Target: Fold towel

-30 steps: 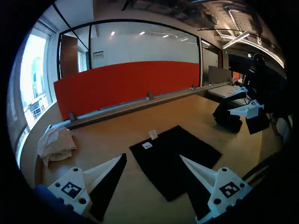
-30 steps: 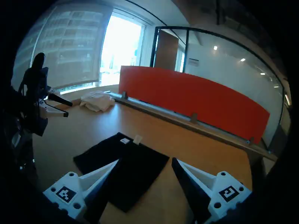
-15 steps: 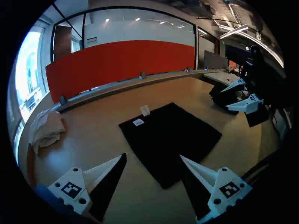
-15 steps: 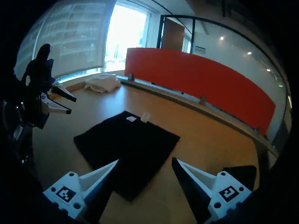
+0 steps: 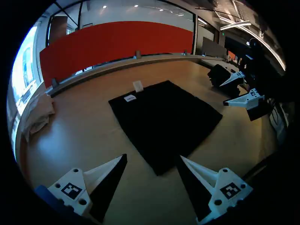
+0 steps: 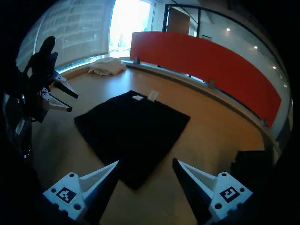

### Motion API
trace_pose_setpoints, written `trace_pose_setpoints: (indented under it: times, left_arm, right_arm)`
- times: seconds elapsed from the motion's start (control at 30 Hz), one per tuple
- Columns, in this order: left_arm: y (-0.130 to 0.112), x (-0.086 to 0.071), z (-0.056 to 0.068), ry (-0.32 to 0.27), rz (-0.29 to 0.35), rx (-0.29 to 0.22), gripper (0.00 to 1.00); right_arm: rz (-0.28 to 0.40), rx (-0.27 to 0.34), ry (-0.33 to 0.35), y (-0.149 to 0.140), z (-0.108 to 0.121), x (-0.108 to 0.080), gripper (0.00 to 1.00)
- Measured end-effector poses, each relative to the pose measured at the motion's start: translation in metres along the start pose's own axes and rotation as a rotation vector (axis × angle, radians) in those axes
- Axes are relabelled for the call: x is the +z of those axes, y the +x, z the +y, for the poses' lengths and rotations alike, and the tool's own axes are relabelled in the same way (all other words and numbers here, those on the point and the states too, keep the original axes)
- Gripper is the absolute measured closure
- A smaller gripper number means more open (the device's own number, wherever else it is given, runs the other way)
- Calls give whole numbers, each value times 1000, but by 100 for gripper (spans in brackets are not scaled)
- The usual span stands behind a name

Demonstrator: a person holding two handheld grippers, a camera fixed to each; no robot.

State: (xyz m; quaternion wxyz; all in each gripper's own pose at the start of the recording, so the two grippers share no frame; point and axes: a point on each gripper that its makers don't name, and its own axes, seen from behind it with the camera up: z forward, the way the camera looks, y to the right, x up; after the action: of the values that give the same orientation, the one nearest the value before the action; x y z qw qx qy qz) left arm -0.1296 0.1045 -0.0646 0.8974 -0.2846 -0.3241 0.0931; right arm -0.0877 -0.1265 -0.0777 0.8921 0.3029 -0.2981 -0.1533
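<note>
A black towel lies flat on the wooden table, with white tags at its far edge; in the right gripper view the same towel spreads ahead. My left gripper hangs open above the table, its fingertips just short of the towel's near corner. My right gripper is open too, poised over the towel's near corner. In the left gripper view the right gripper shows at the far right, held by a person. The left gripper appears at the left in the right gripper view.
A crumpled white cloth sits at the table's left end, seen as a cloth near the window in the right gripper view. A red partition runs along the table's far edge. A dark folded pile rests at the right.
Both grippers have tilted down and drawn closer to the towel, which now looms larger and nearer the fingertips. Both stayed open.
</note>
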Motion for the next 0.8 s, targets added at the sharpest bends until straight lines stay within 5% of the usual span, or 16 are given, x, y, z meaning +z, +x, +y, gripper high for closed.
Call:
trace_pose_setpoints:
  times: [0.5, 0.8]
  left_arm:
    - [-34, 17, 19, -75, -134, 22, 7]
    - [-45, 23, 26, -83, -180, 43, 7]
  right_arm:
    - [-102, -6, 59, -46, -15, 13, 3]
    - [-129, 3, 73, -57, -16, 15, 15]
